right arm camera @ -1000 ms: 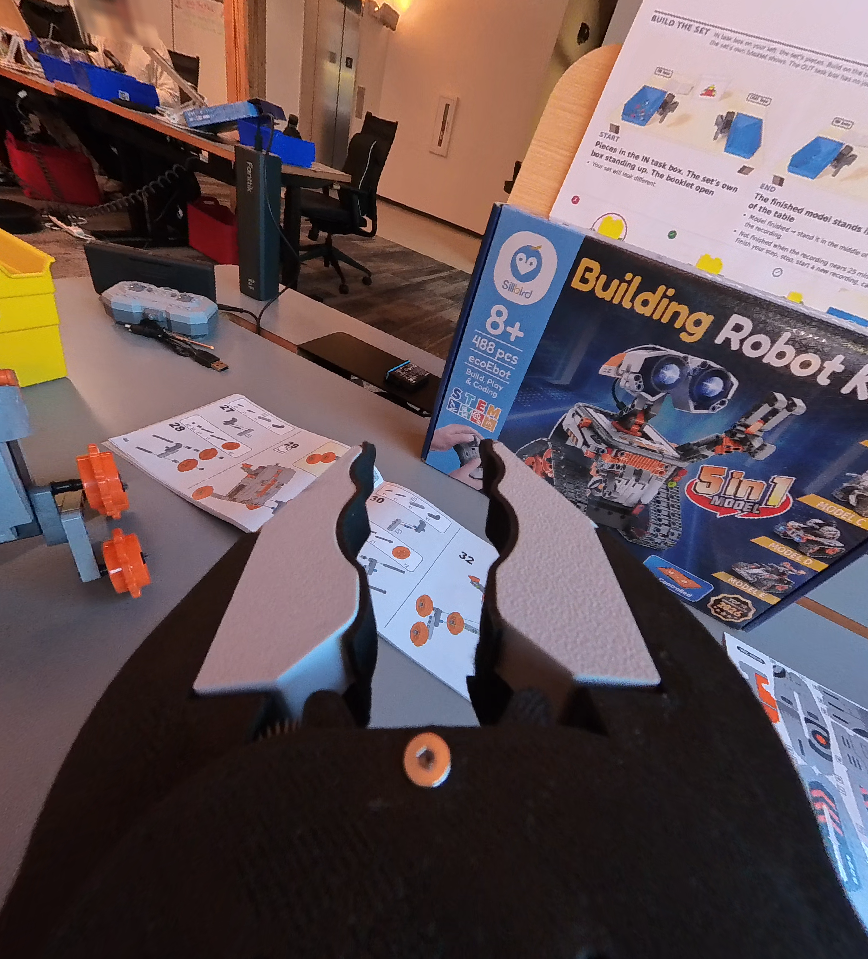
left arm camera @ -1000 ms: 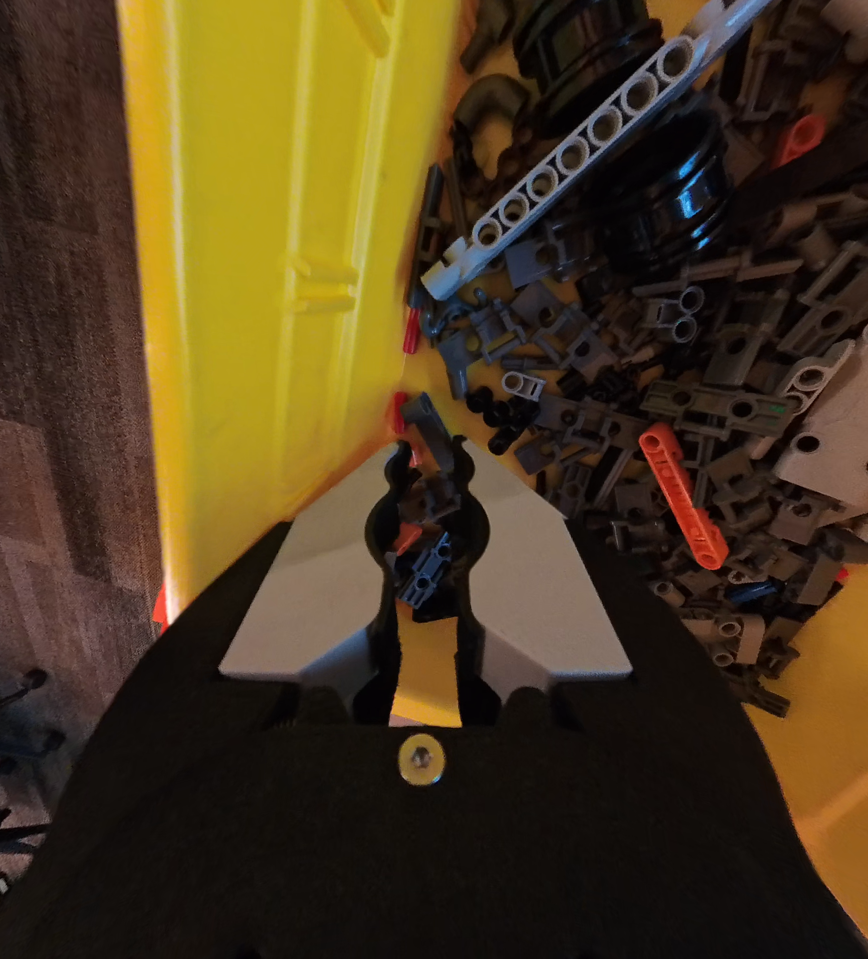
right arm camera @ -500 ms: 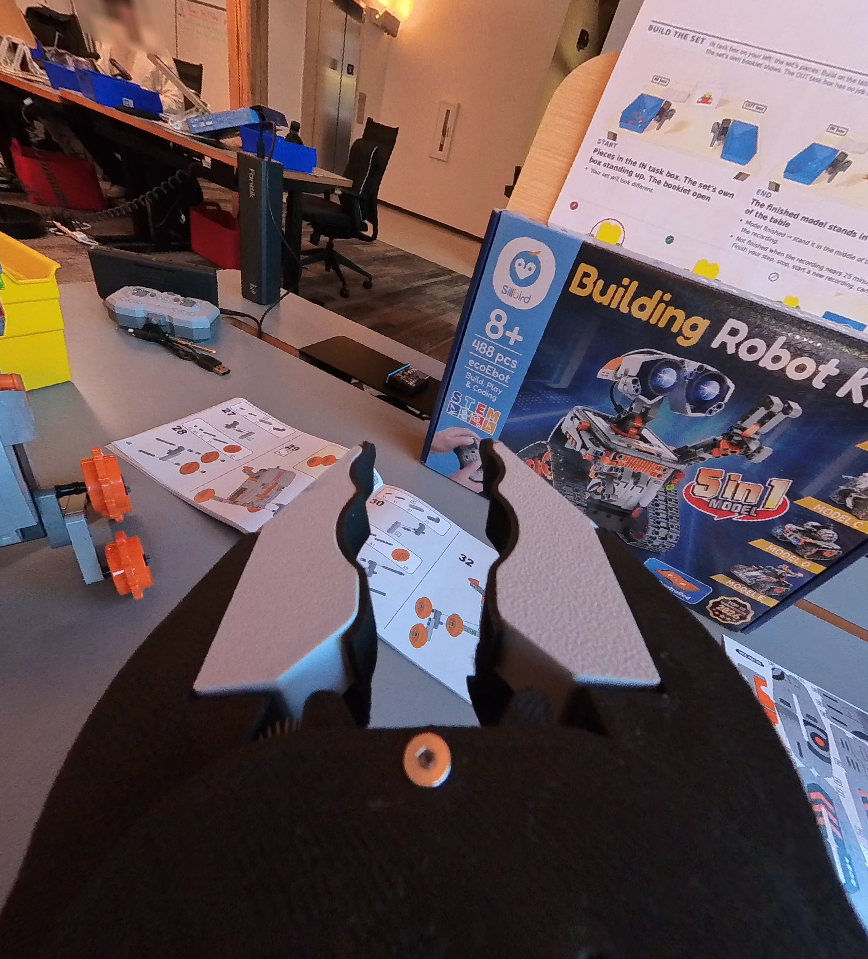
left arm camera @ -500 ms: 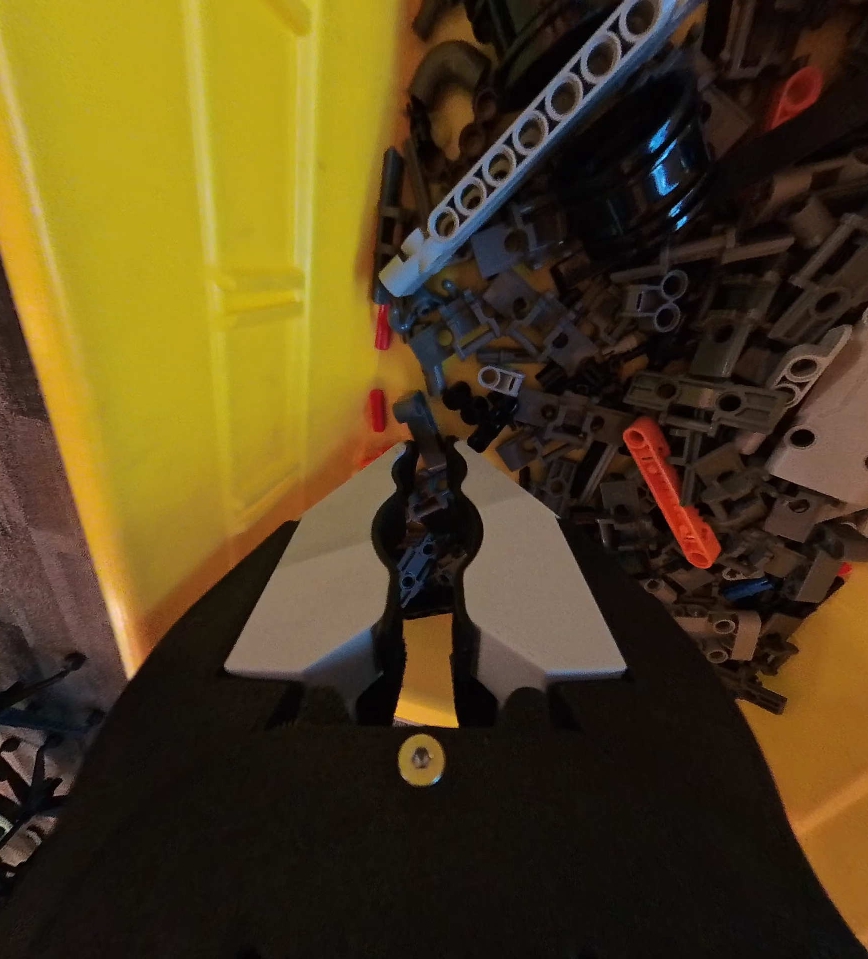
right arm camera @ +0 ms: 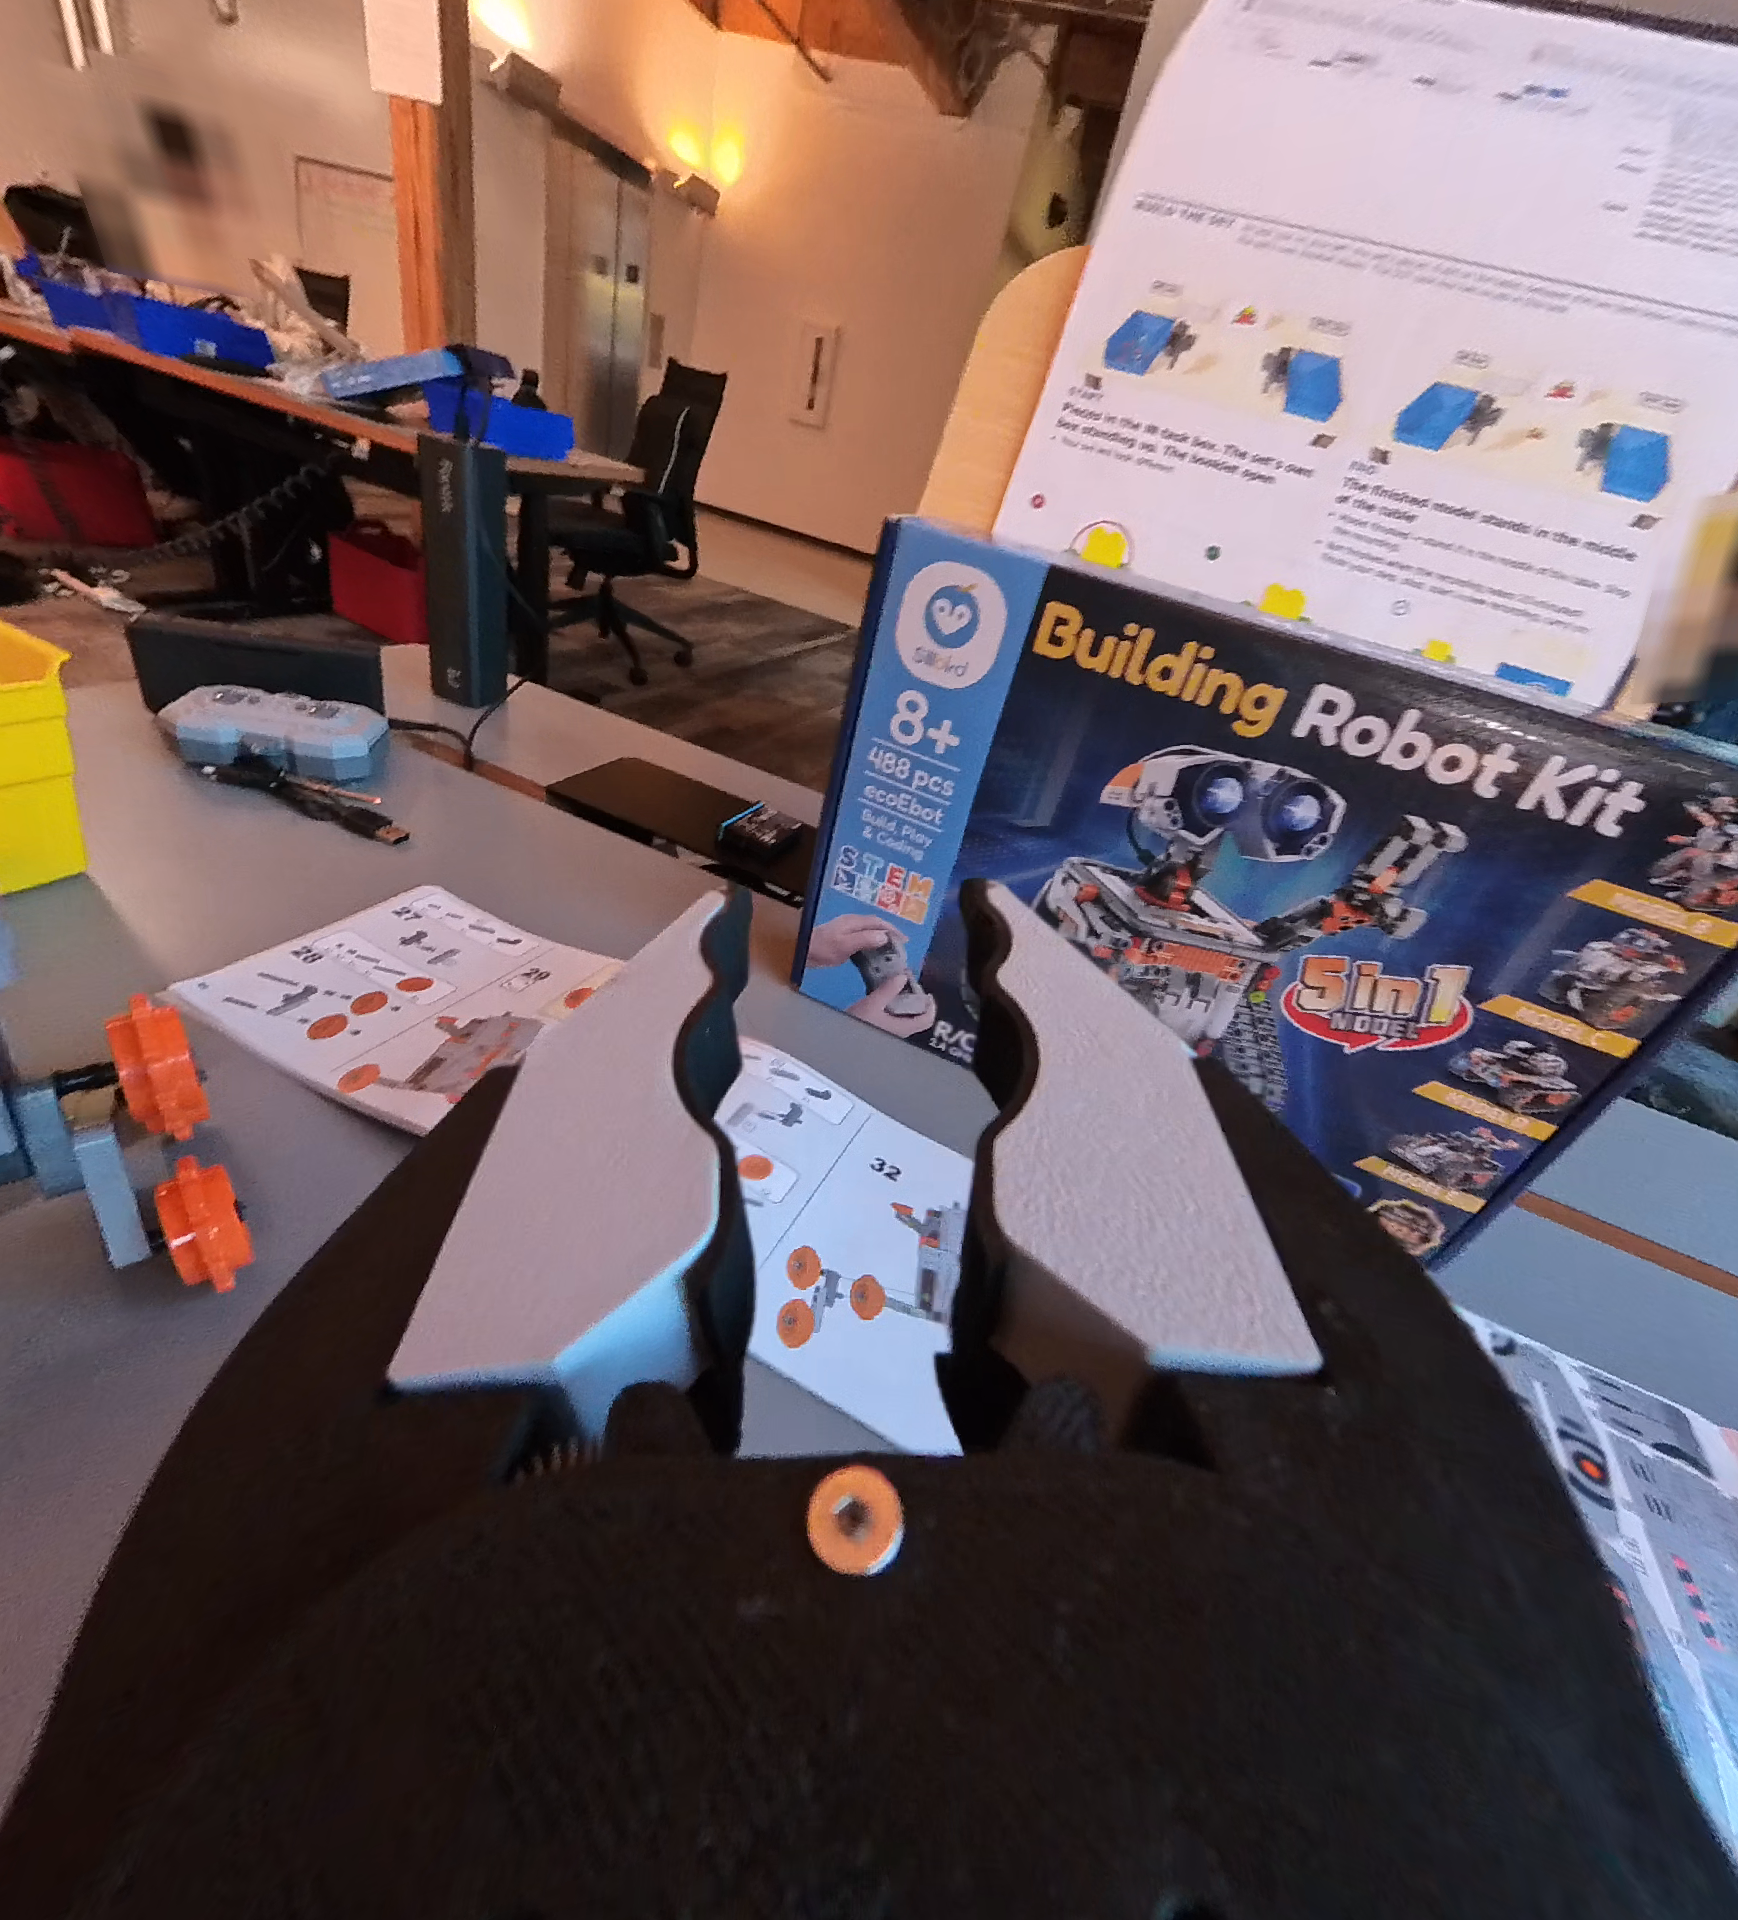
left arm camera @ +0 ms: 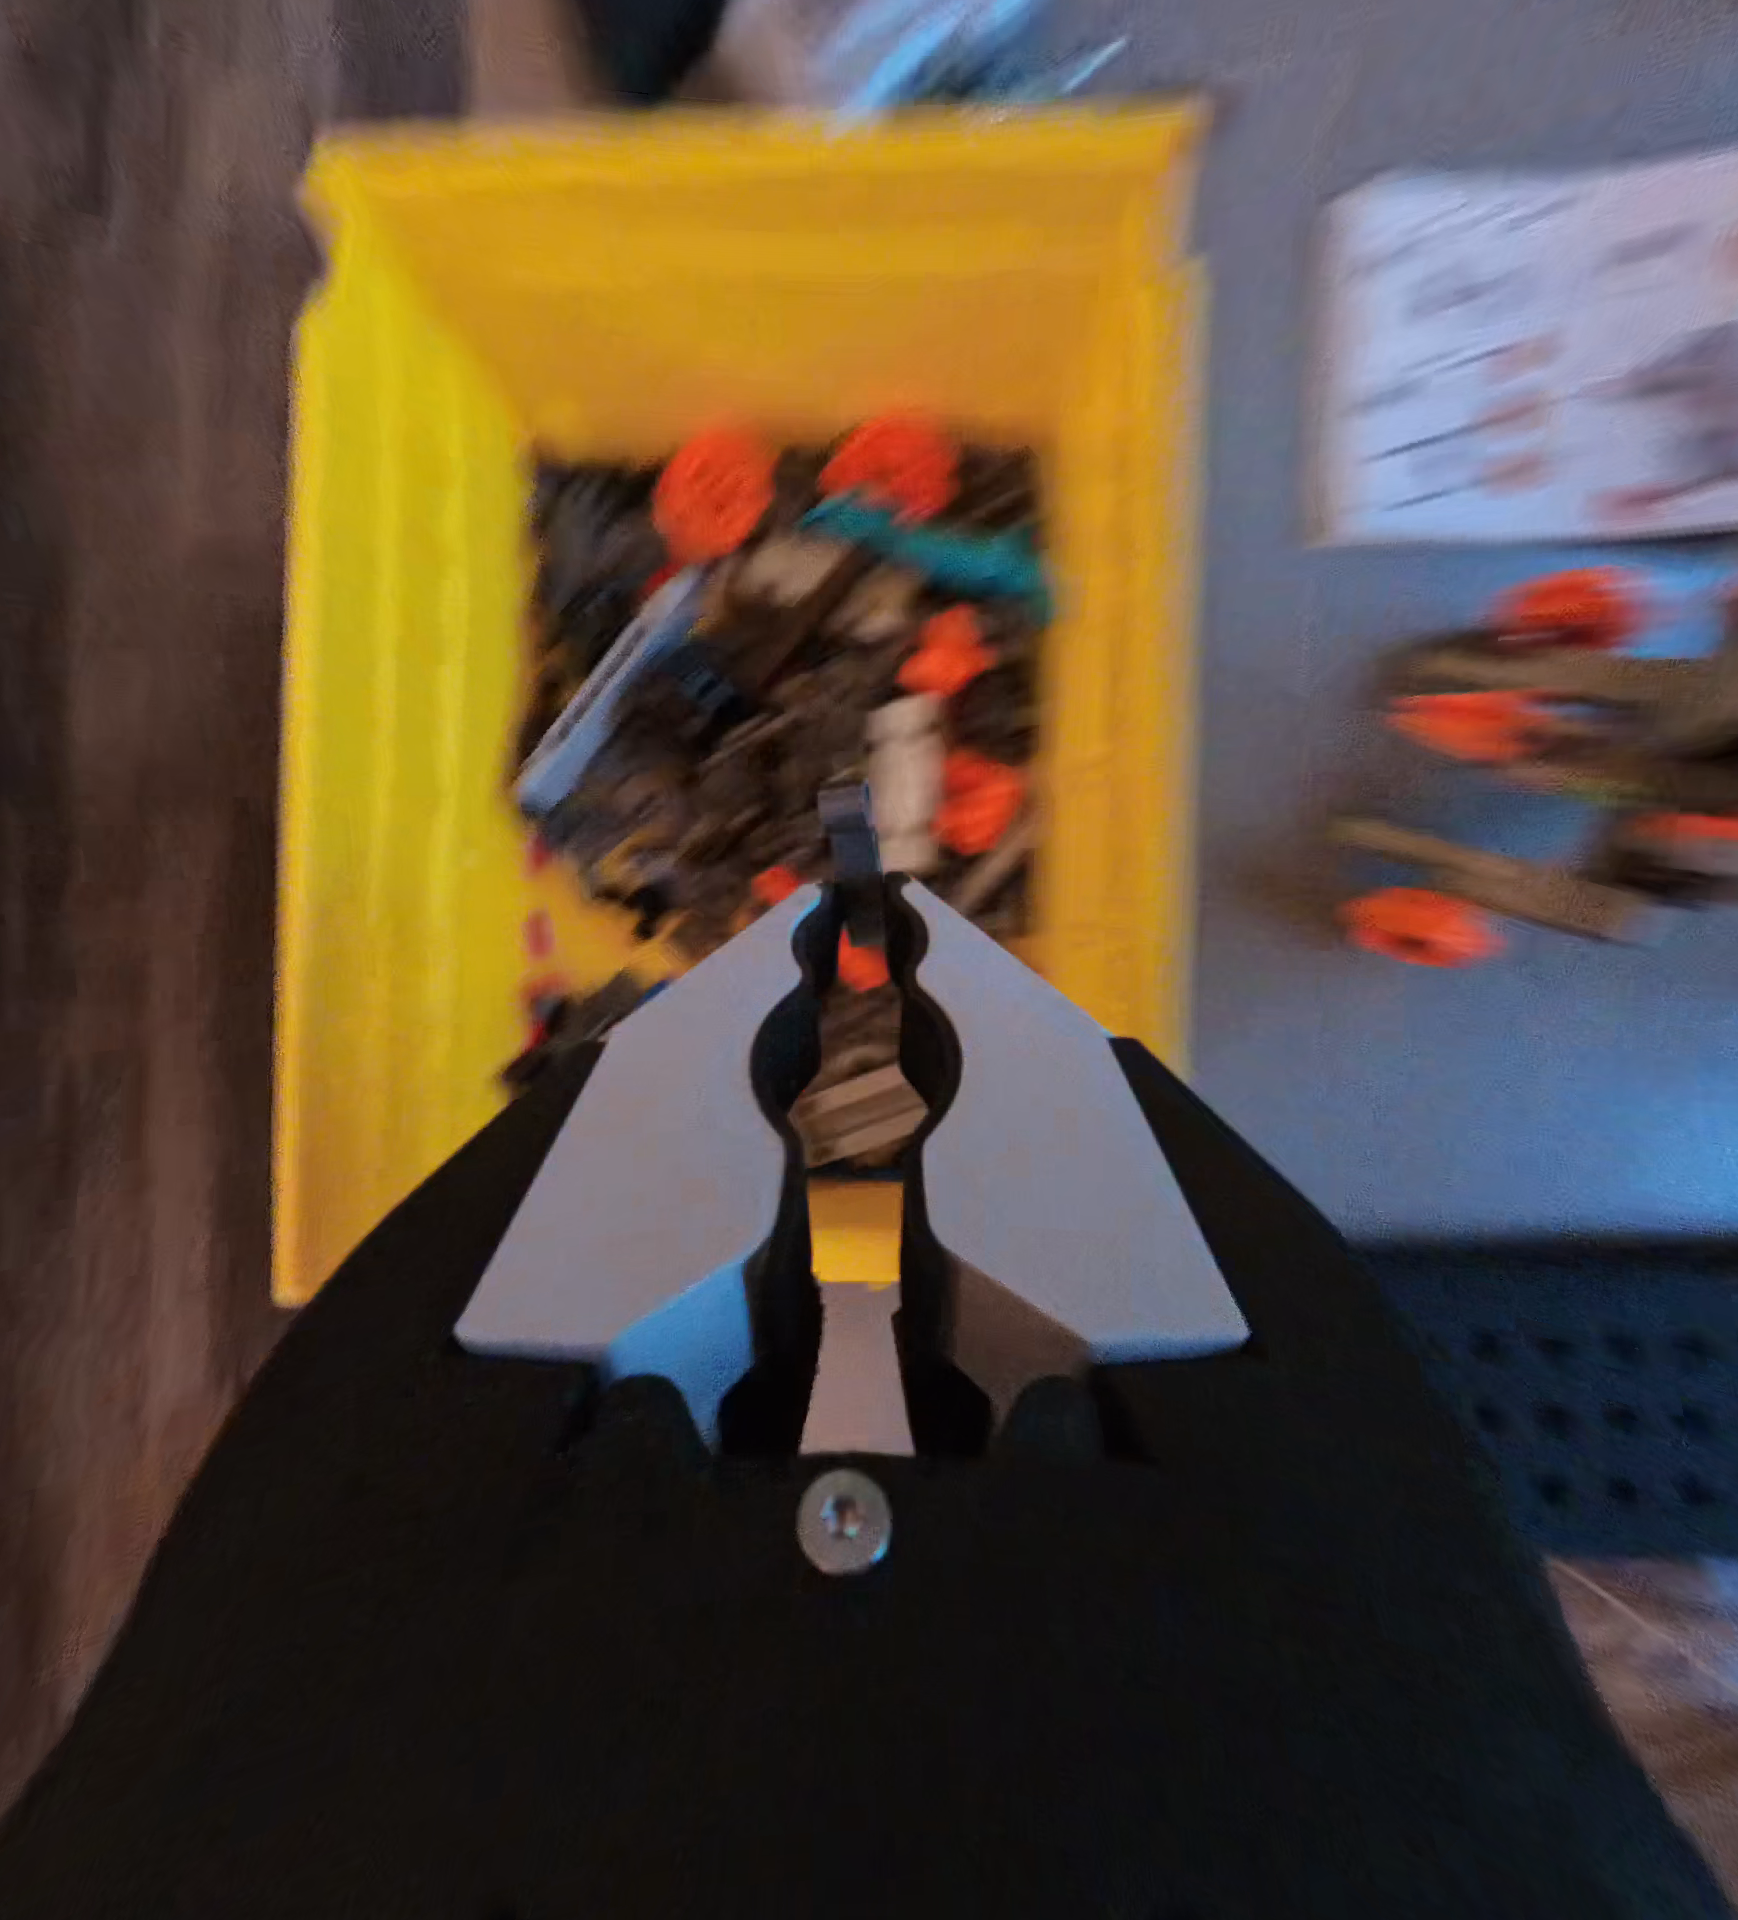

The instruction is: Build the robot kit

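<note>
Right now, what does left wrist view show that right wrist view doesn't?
Left wrist only: the left tool shut on a small dark grey piece, above the inside of the yellow bin with its blurred pile of loose pieces.
Right wrist only: the right tool open and empty, the kit box, the printed sheet behind it, a grey controller.
Both: the yellow bin, the open booklet and the part-built model with orange wheels.

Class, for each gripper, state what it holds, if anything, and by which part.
The left gripper pinches a small dark grey piece by its lower end; the upper end sticks out past the fingertips. The right gripper is open and holds nothing.
</note>
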Available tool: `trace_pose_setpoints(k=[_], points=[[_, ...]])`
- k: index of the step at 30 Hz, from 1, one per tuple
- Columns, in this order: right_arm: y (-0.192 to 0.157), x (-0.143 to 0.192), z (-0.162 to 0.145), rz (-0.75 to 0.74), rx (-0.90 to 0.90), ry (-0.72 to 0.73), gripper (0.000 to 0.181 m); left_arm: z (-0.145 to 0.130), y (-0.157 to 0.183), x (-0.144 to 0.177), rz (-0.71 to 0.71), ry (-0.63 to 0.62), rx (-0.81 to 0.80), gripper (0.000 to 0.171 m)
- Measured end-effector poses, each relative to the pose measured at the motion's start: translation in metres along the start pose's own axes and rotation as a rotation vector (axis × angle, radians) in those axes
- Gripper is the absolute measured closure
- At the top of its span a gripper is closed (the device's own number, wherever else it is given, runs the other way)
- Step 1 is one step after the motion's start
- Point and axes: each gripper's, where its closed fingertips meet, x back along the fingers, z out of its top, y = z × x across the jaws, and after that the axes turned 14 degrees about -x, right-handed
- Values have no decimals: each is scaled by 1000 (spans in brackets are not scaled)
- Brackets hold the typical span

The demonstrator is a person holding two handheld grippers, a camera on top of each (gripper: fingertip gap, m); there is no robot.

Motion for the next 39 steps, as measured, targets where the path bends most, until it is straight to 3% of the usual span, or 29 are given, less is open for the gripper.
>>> trace_pose_setpoints(k=[3, 7, 10, 12, 15, 19, 26, 31, 34, 39], points=[[14, 4, 6, -39, -50, 33, 140, 55, 85, 48, -135, 236, -220, 165], [29, 11, 17, -43, -169, 92, 140, 86, 212, 53, -400, 309, -475, 165], [40, 16, 22, -54, -221, 121, 140, 80, 289, 19, -554, 193, -548, 165], [47, 20, 26, -71, -225, 137, 140, 69, 316, -15, -521, 86, -631, 165], [51, 23, 29, -79, -224, 155, 140, 64, 332, -67, -402, 0, -708, 165], [48, 25, 33, -53, -248, 164, 140, 56, 339, -114, -344, -97, -713, 165], [45, 31, 41, -32, -255, 185, 140, 45, 346, -134, -384, -183, -692, 165], [47, 34, 44, -25, -282, 197, 140, 47, 349, -136, -369, -176, -723, 165], [51, 36, 46, -29, -293, 206, 140, 52, 353, -127, -385, -138, -689, 132], [53, 38, 48, -33, -301, 214, 140, 84, 355, -60, -443, 149, -613, 140]])
